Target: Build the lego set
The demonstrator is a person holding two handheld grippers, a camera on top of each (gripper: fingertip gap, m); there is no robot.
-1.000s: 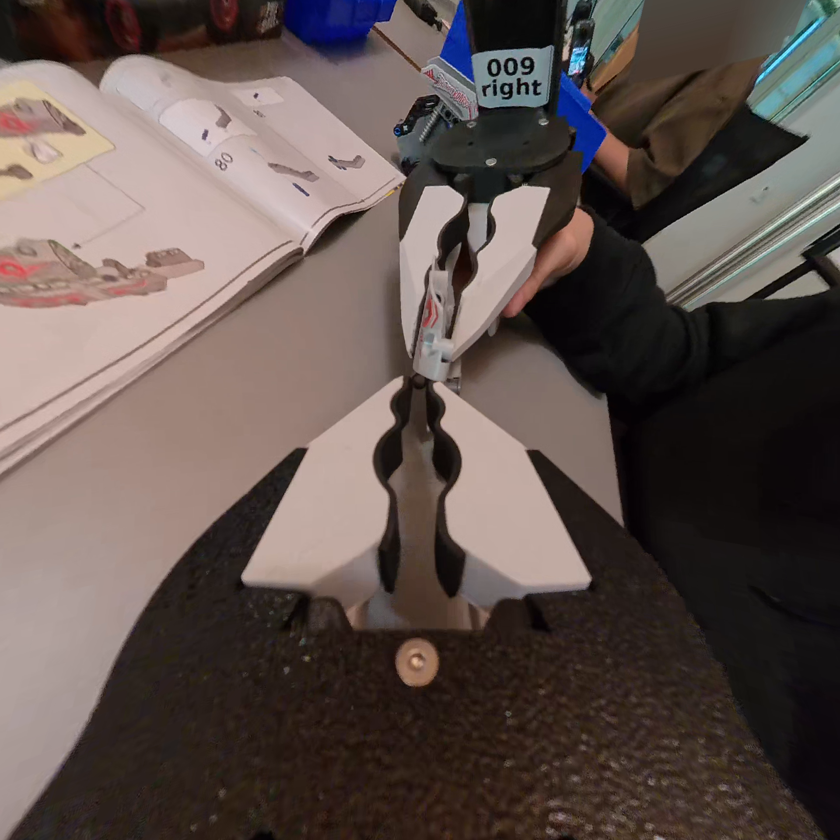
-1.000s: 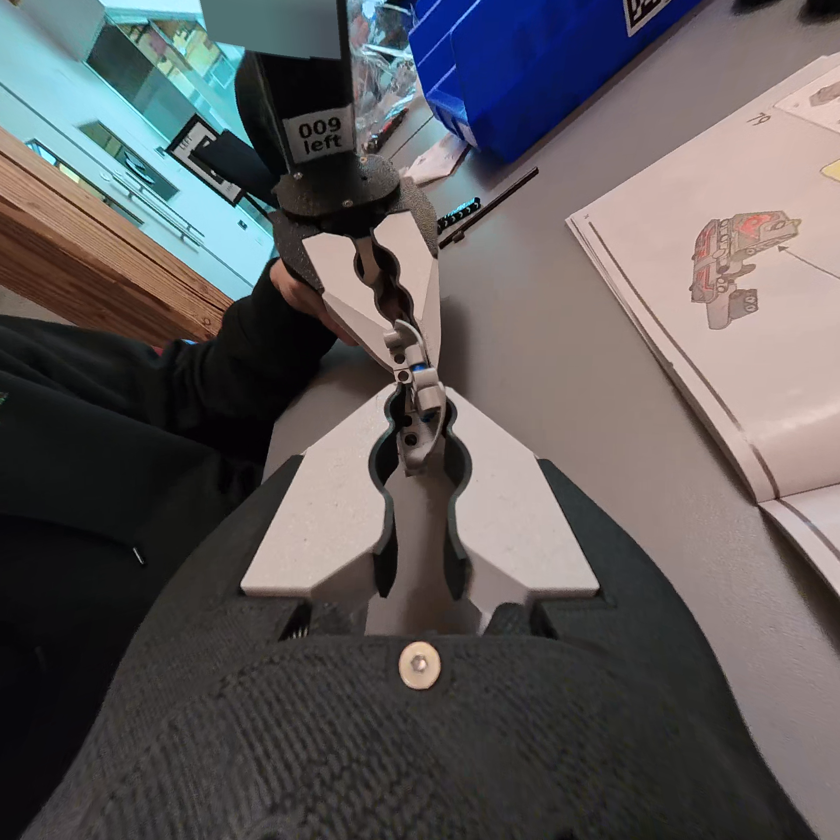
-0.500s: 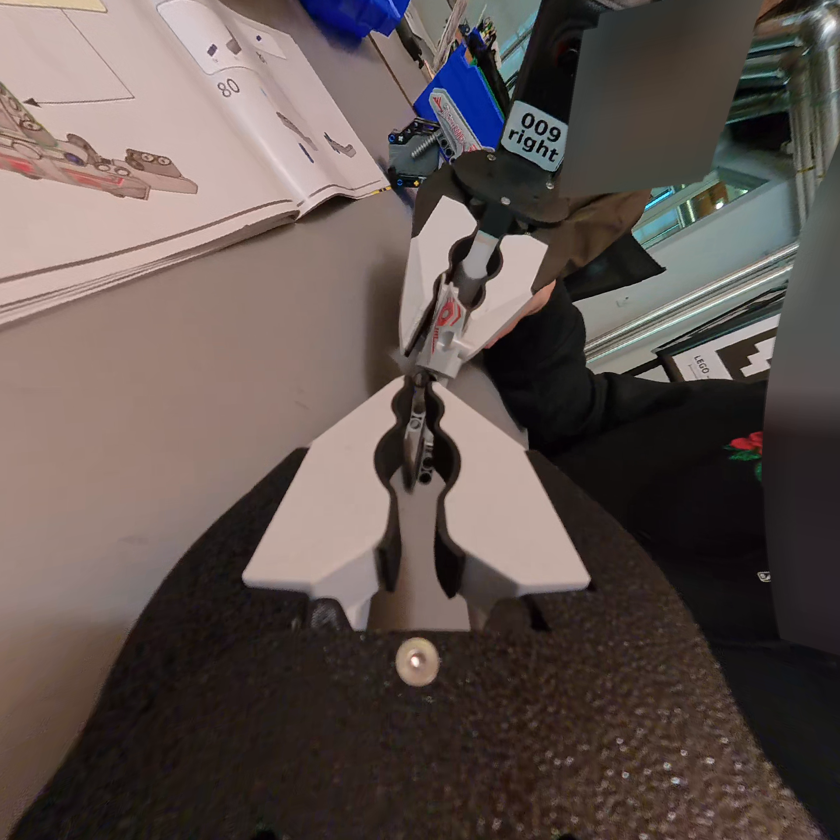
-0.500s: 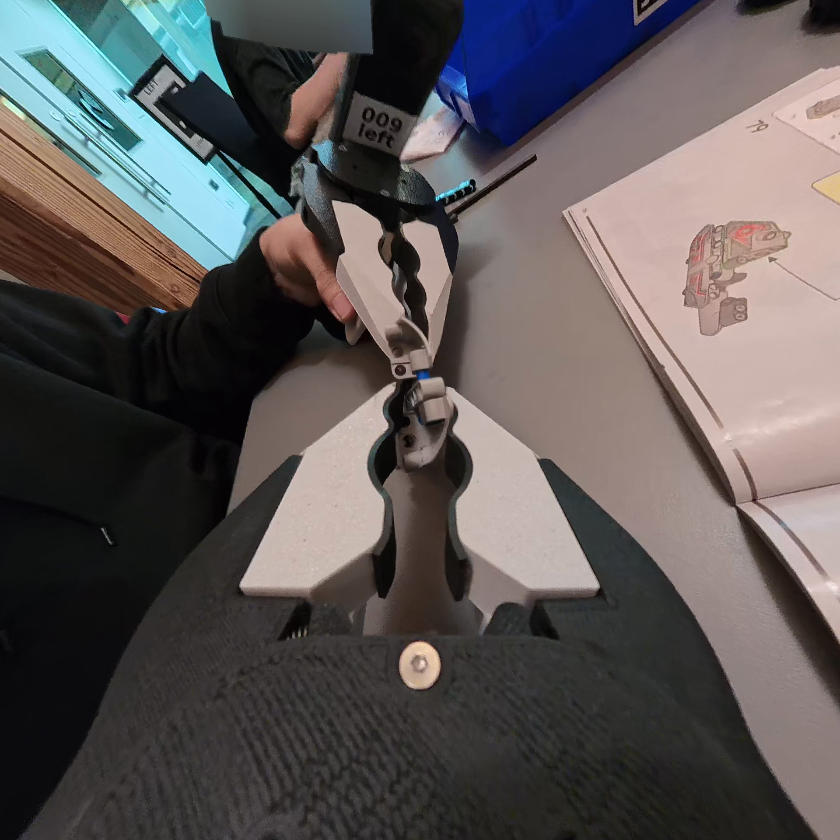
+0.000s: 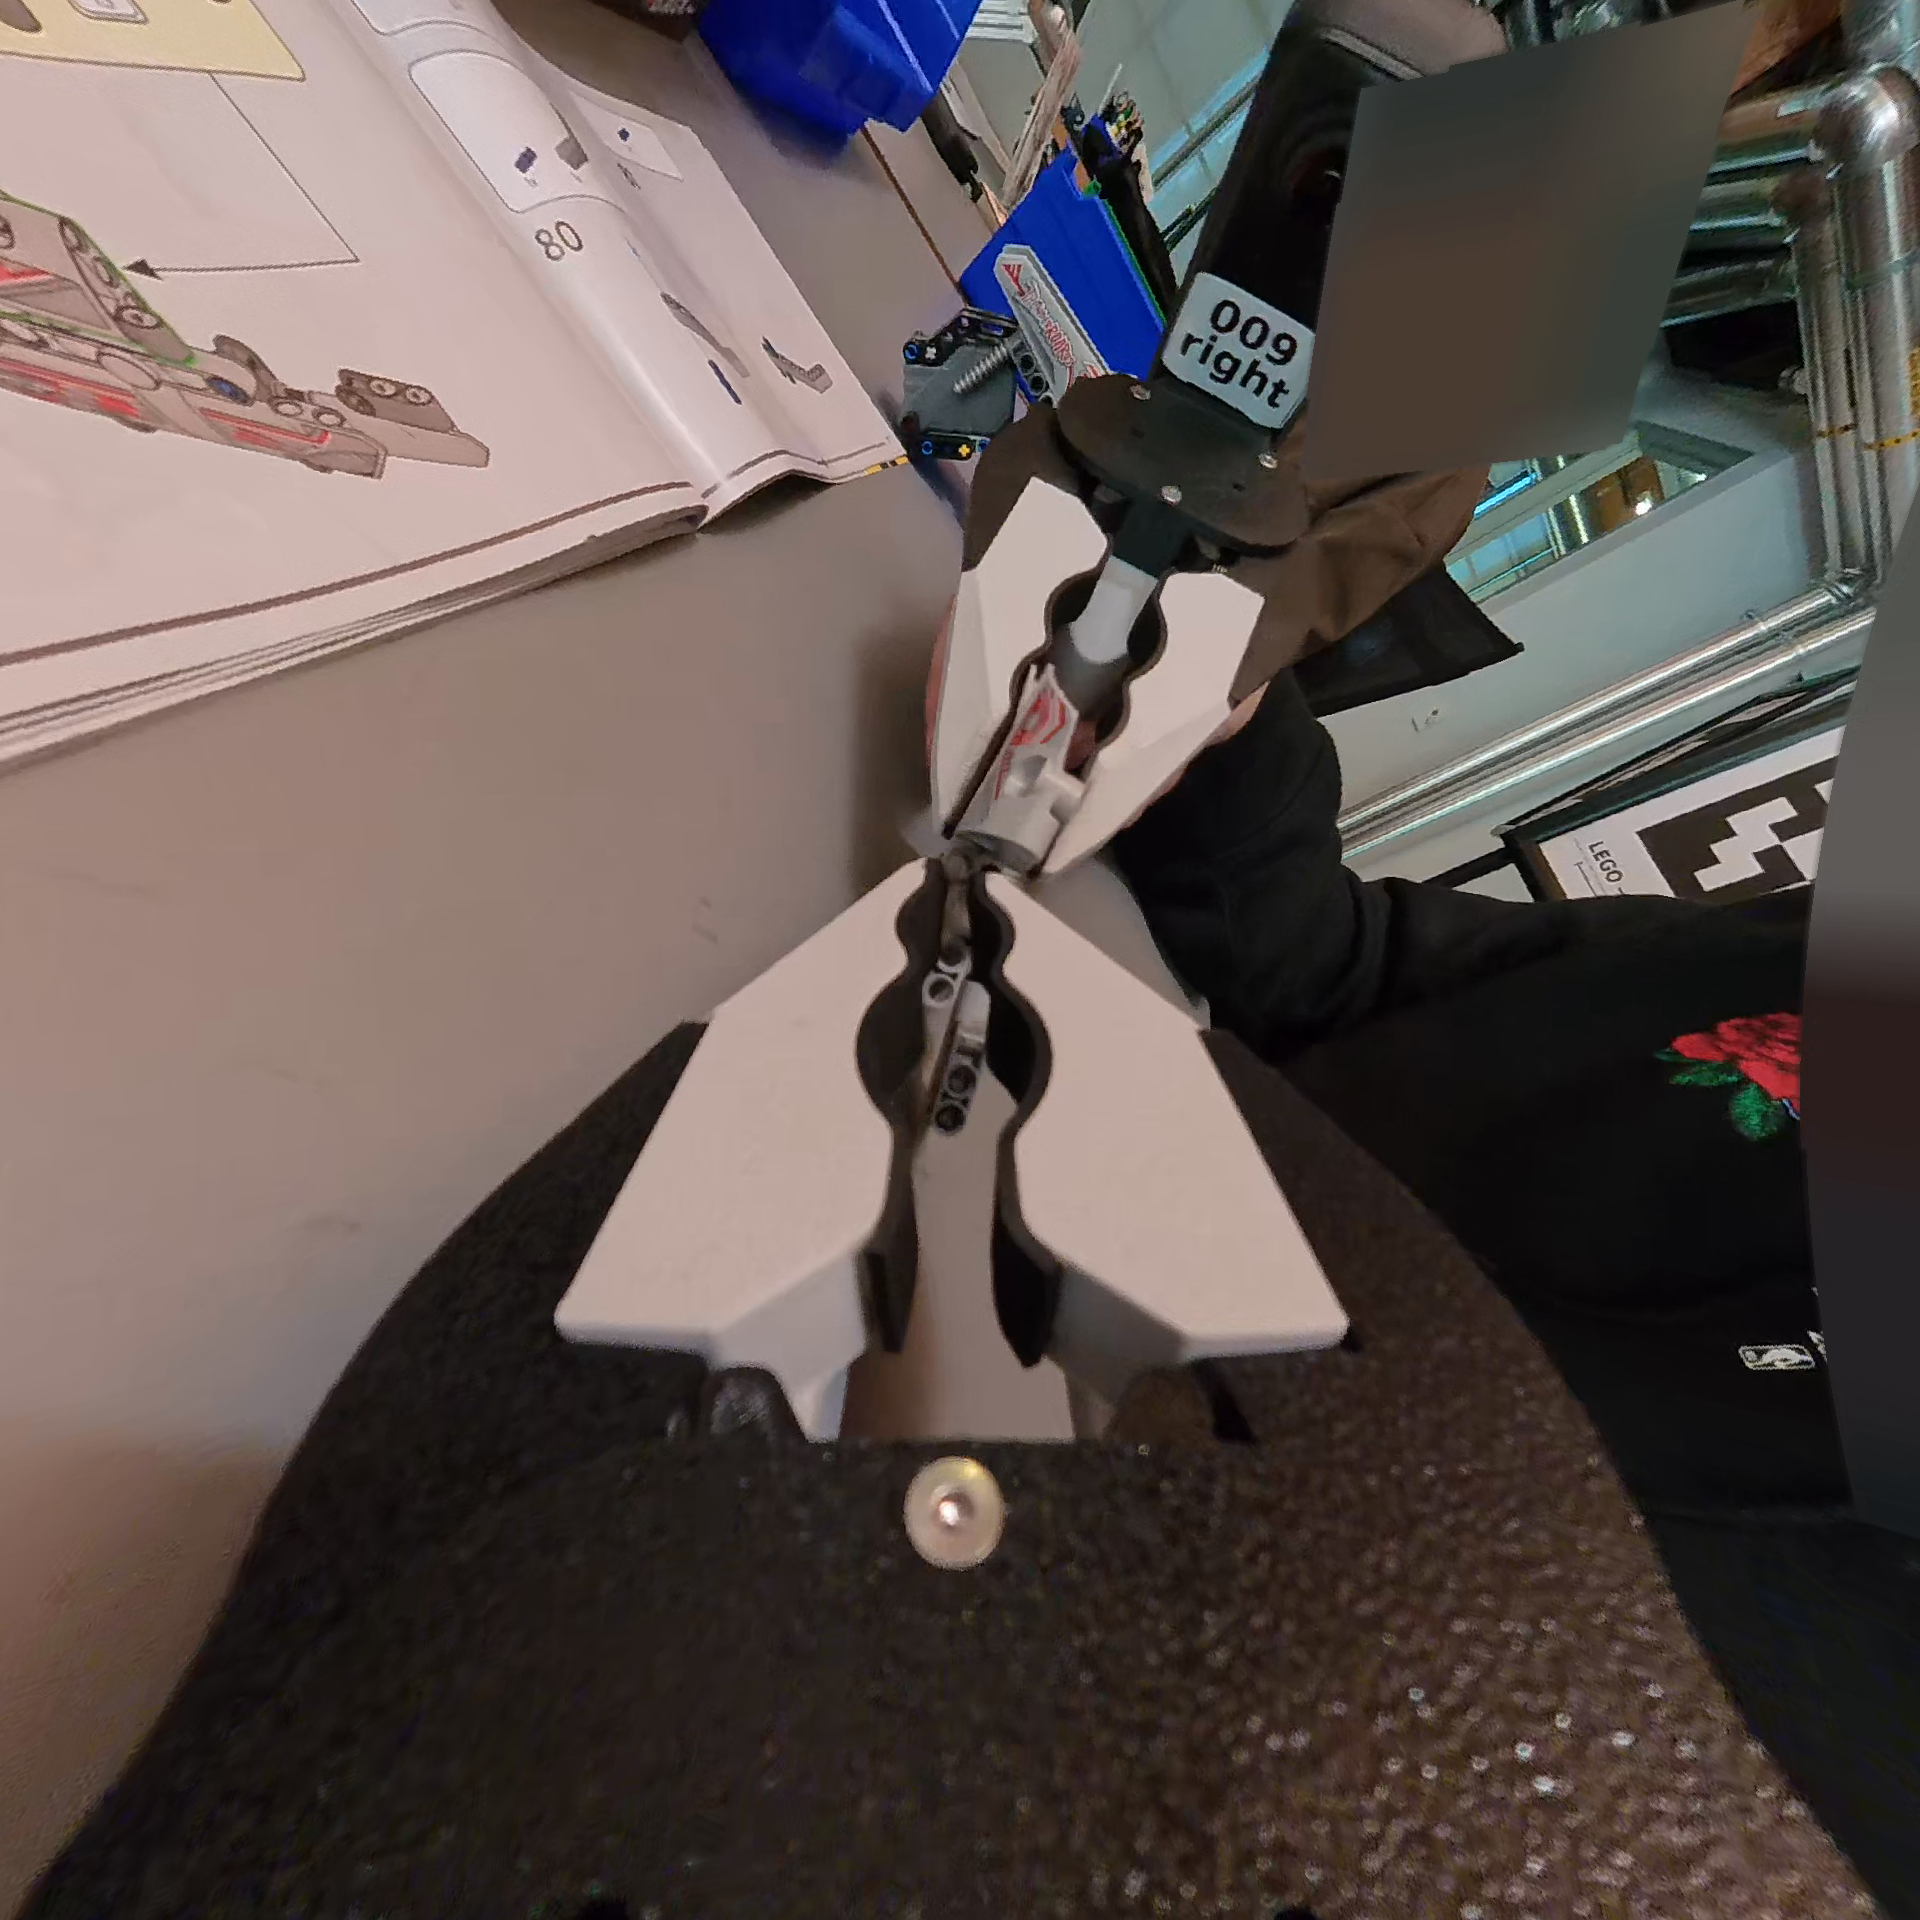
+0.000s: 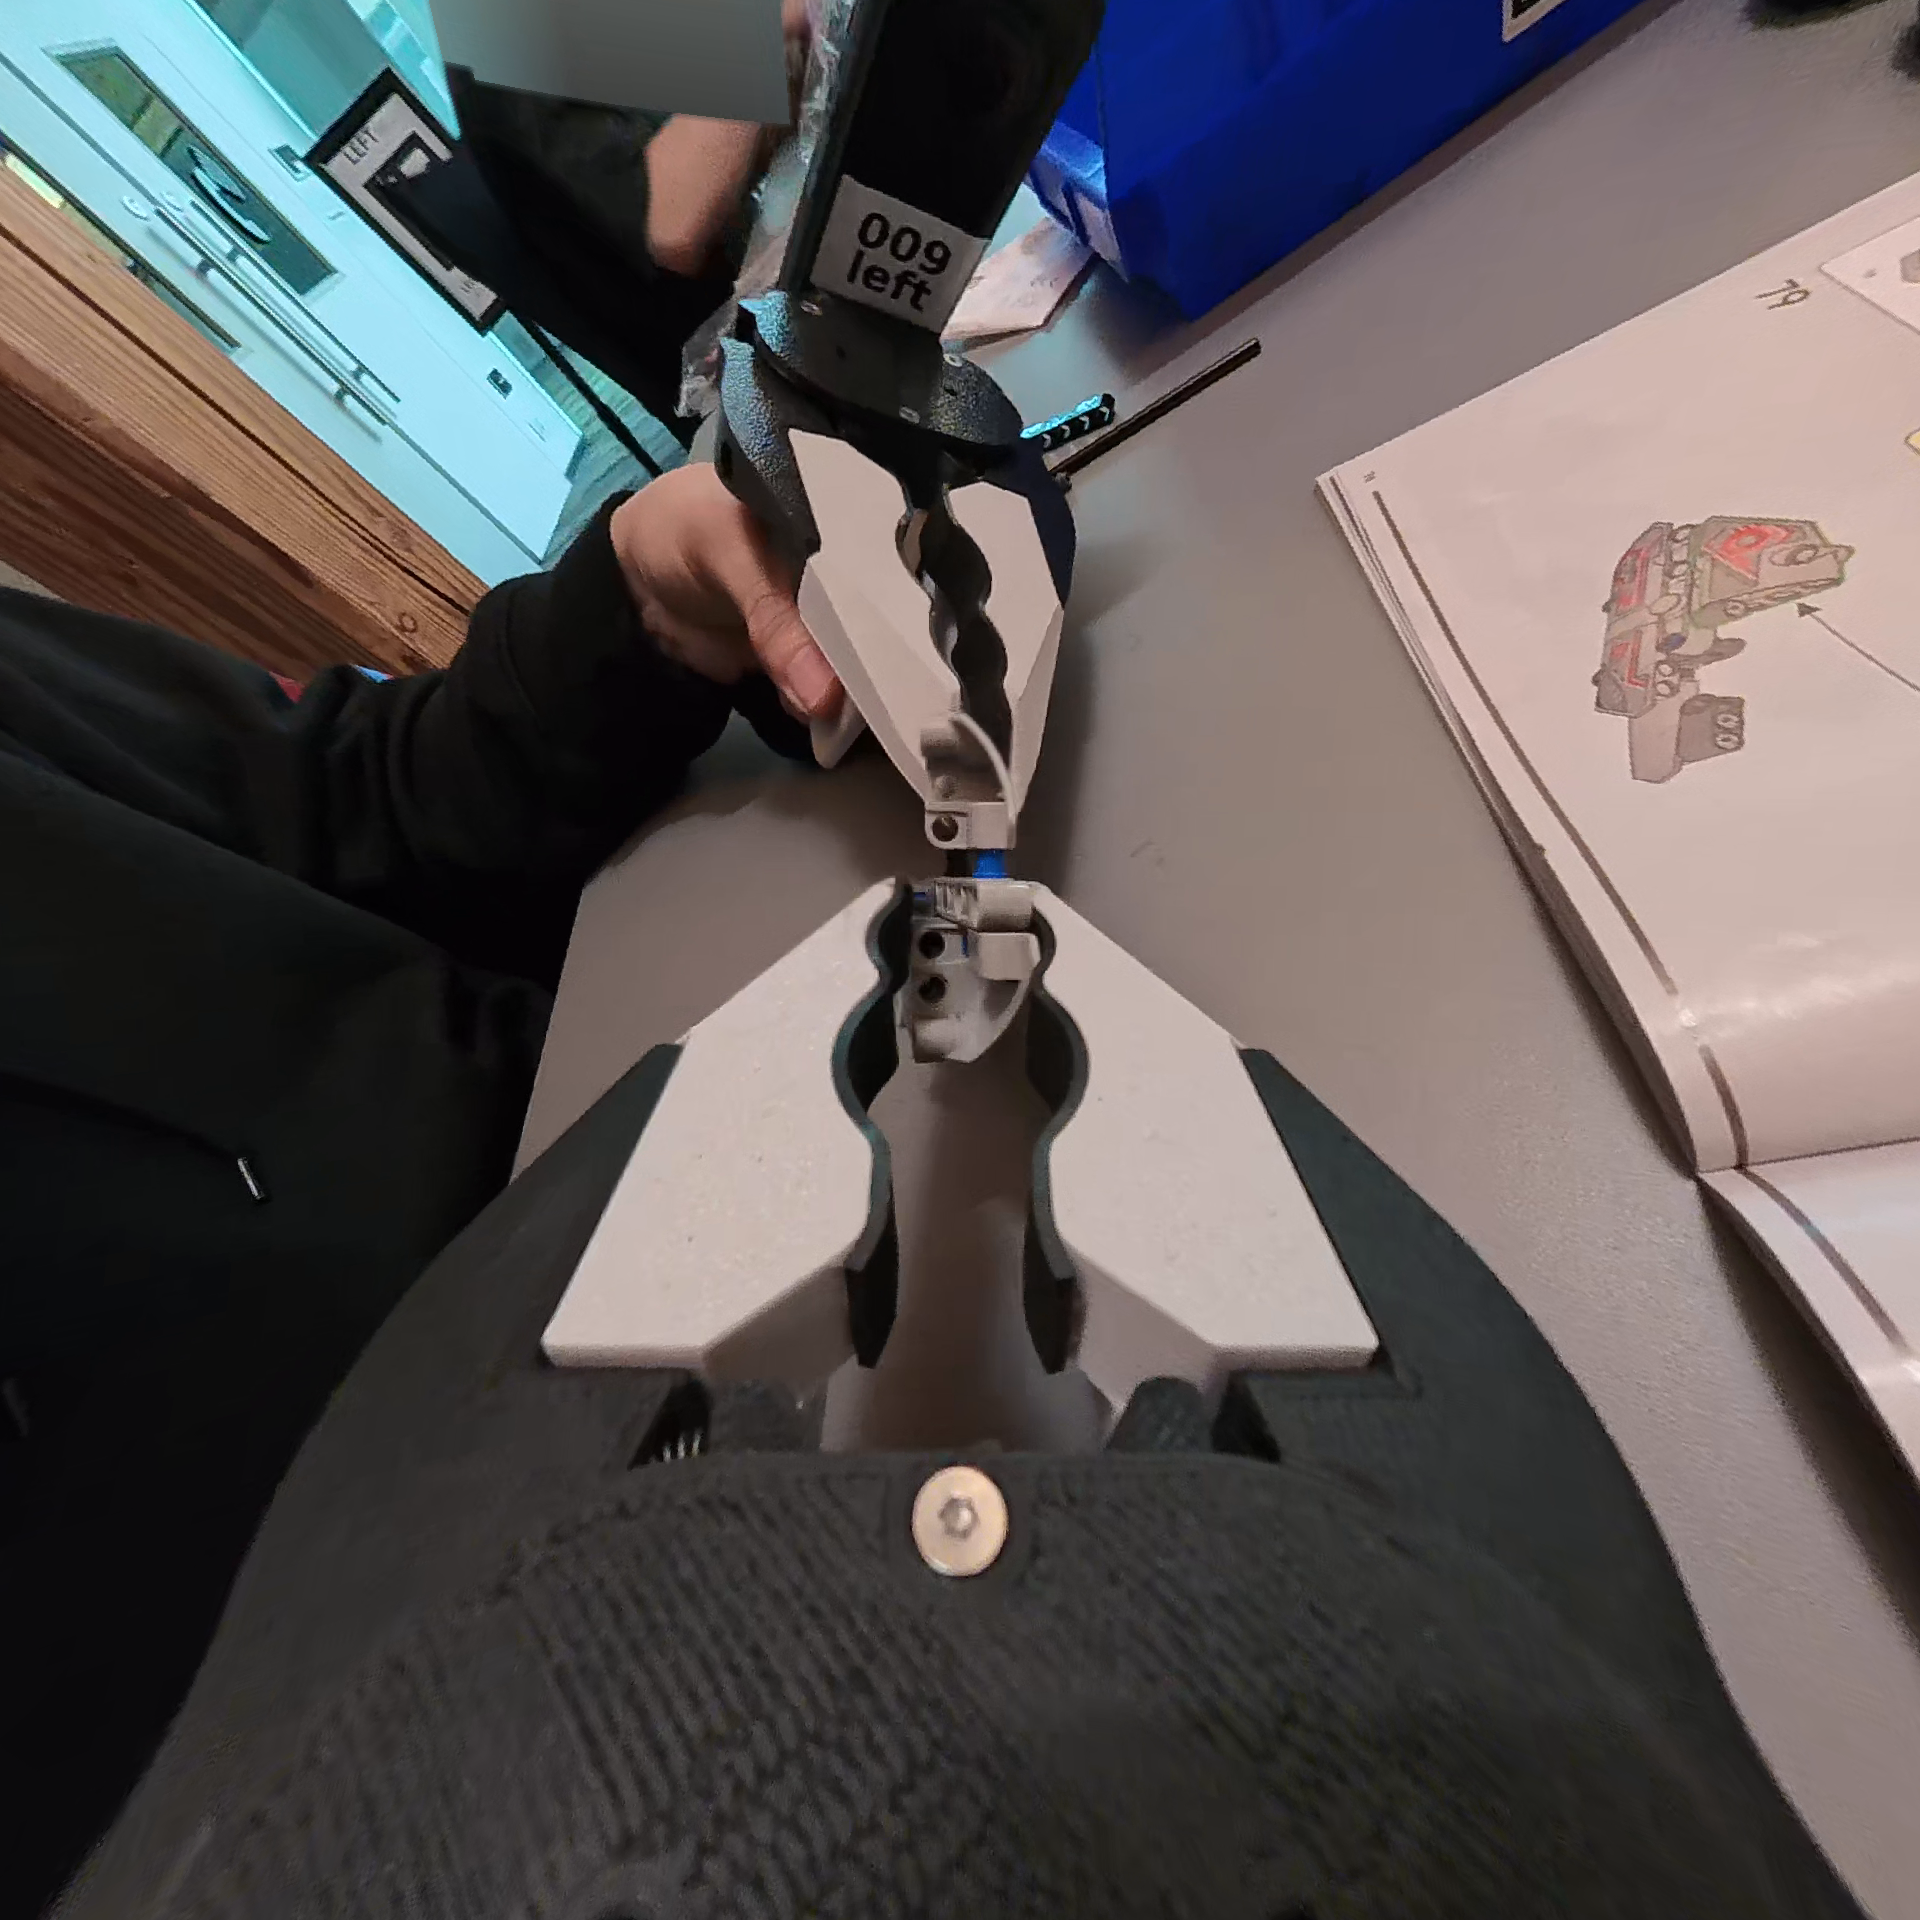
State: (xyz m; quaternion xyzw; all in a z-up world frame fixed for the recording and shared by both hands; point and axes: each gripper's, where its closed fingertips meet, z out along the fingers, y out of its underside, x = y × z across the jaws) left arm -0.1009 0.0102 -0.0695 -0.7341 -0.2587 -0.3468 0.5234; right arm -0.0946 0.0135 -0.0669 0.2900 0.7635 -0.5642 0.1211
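My left gripper (image 5: 961, 883) is shut on a small grey lego piece (image 5: 954, 1029) with round holes. My right gripper (image 6: 961, 899) is shut on a grey lego assembly (image 6: 961, 982) with red markings and a blue pin. The two grippers face each other tip to tip above the grey table. In the left wrist view the right gripper (image 5: 1013, 831) holds the grey and red assembly (image 5: 1034, 753) just past my left fingertips. In the right wrist view the left gripper (image 6: 977, 800) holds its grey piece (image 6: 966, 795) just above the blue pin (image 6: 987, 862).
An open instruction booklet (image 5: 312, 343) lies on the table at the left; it also shows in the right wrist view (image 6: 1662, 727). Blue bins (image 6: 1299, 135) stand at the back. A small lego sub-assembly (image 5: 966, 384) and a black rod (image 6: 1164, 405) lie near them. A person's black sleeves flank the grippers. The tips of both grippers are at nearly the same place.
Both grippers have lifted and tilted, keeping their pieces. The two pieces have drawn slightly apart, so the blue pin shows between them.
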